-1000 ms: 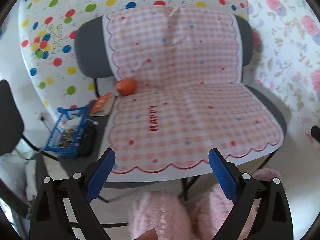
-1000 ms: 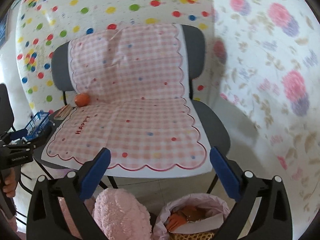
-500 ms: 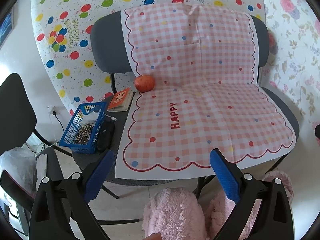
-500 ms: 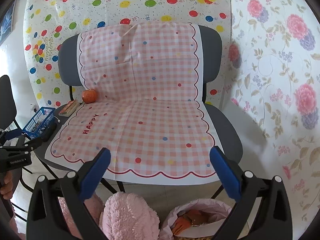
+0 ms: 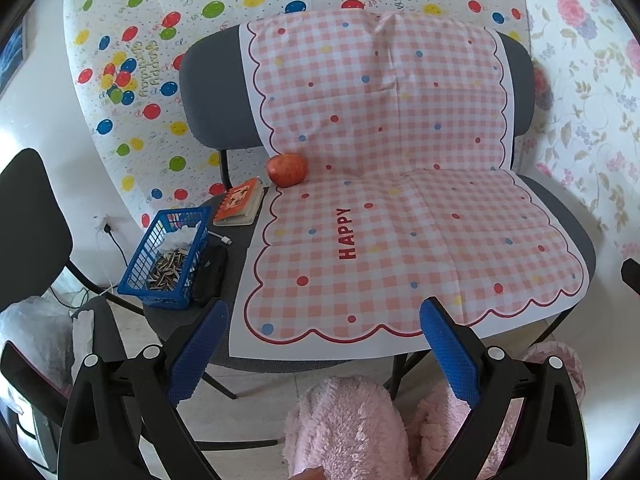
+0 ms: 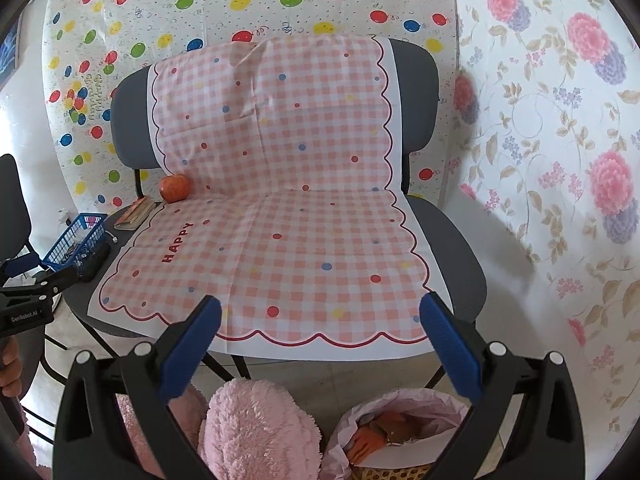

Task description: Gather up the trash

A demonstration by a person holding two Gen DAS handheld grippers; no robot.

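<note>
Two claws are held before one wide grey chair (image 5: 560,216) draped with one pink gingham cloth (image 5: 400,200) lettered "HAPPY". The left claw (image 5: 322,354) has its two blue-padded fingers (image 5: 196,356) spread wide, with nothing between them; the right claw (image 6: 320,350) is likewise spread wide and holds nothing. Both hang short of the seat's front edge, touching neither cloth nor chair. One red-orange apple (image 5: 287,169) sits at the left rear corner of the cloth, against the foot of the backrest. Just left of the apple, on the bare grey seat, lies one orange-covered booklet (image 5: 240,202). Forward of the booklet stands one blue mesh basket (image 5: 168,256), which holds a heap of small dark husks or seeds, too small to tell which, and one crumpled white tissue (image 5: 182,236). One black object (image 5: 210,276) lies just beside the basket on its right, its kind unclear. On the floor below the right claw stands one bin lined with a pink bag (image 6: 404,432), in which orange scraps show. Two fluffy pink slippers (image 5: 352,428) show at the bottom of the left wrist view. One balloon-print sheet (image 5: 168,40) and one floral sheet (image 6: 560,160) cover the wall behind. A person's hand (image 6: 10,364) grips the left claw's handle at the edge of the right wrist view.
</note>
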